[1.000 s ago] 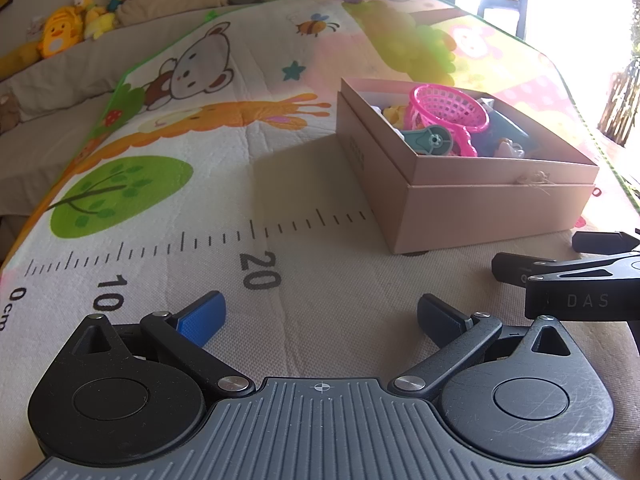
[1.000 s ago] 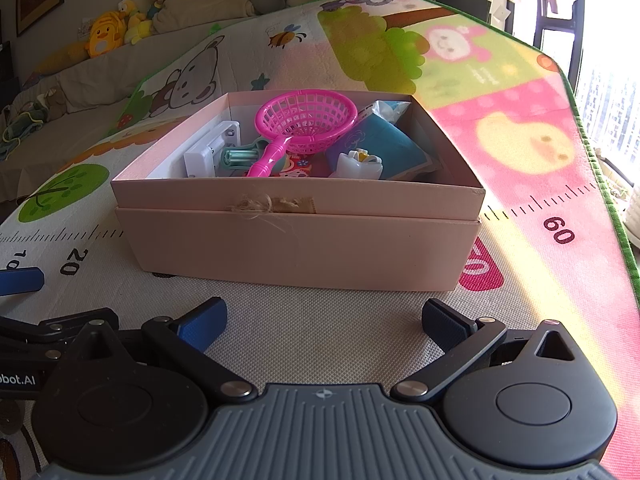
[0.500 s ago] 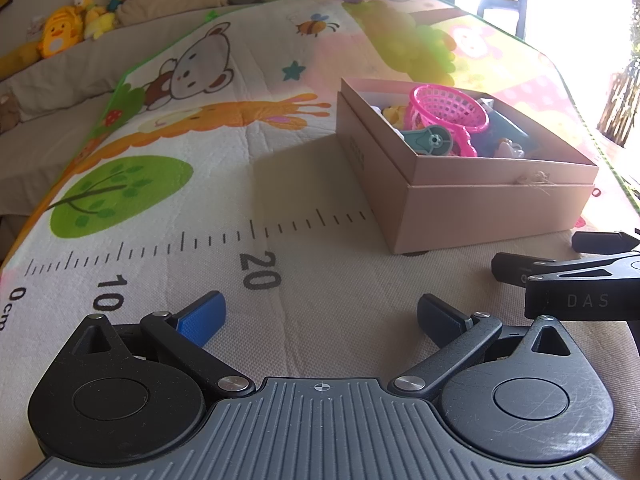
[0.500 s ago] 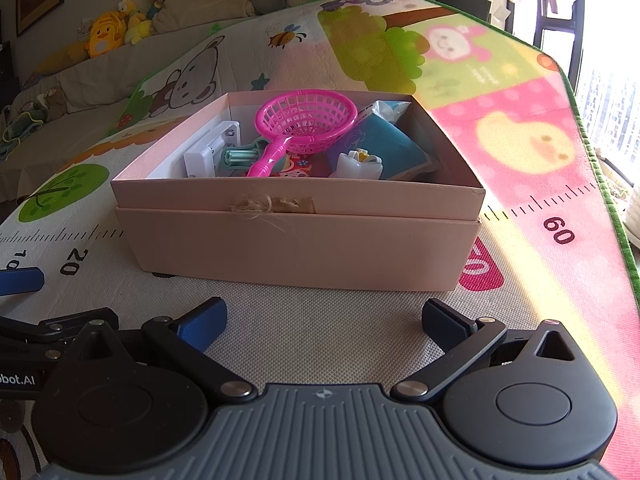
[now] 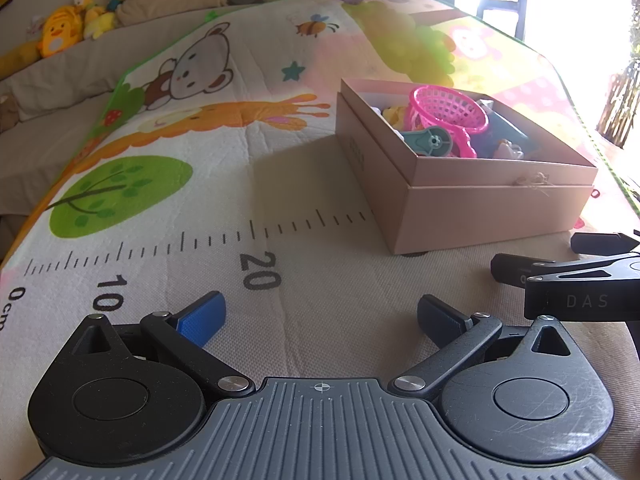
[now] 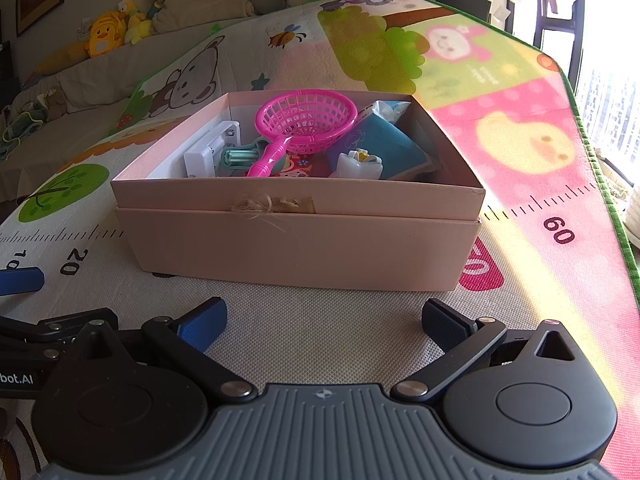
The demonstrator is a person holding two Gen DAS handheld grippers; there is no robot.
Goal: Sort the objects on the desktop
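Observation:
A pink cardboard box [image 6: 304, 240] stands on the play mat, straight ahead of my right gripper [image 6: 324, 316]; it also shows in the left wrist view [image 5: 480, 204], to the right. Inside lie a pink plastic basket scoop [image 6: 308, 124], a blue pouch [image 6: 376, 144], a white flower-shaped piece [image 6: 360, 162], a white flat part [image 6: 212, 148] and a teal piece [image 6: 240, 157]. My right gripper is open and empty, low over the mat. My left gripper [image 5: 320, 316] is open and empty, left of the box. The right gripper's fingers [image 5: 560, 272] show at the left view's right edge.
The colourful play mat [image 5: 200, 200] with a printed ruler covers the surface; its green edge [image 6: 624, 220] runs along the right. A sofa with plush toys [image 6: 104, 34] and cushions stands behind. A bright window is at the far right.

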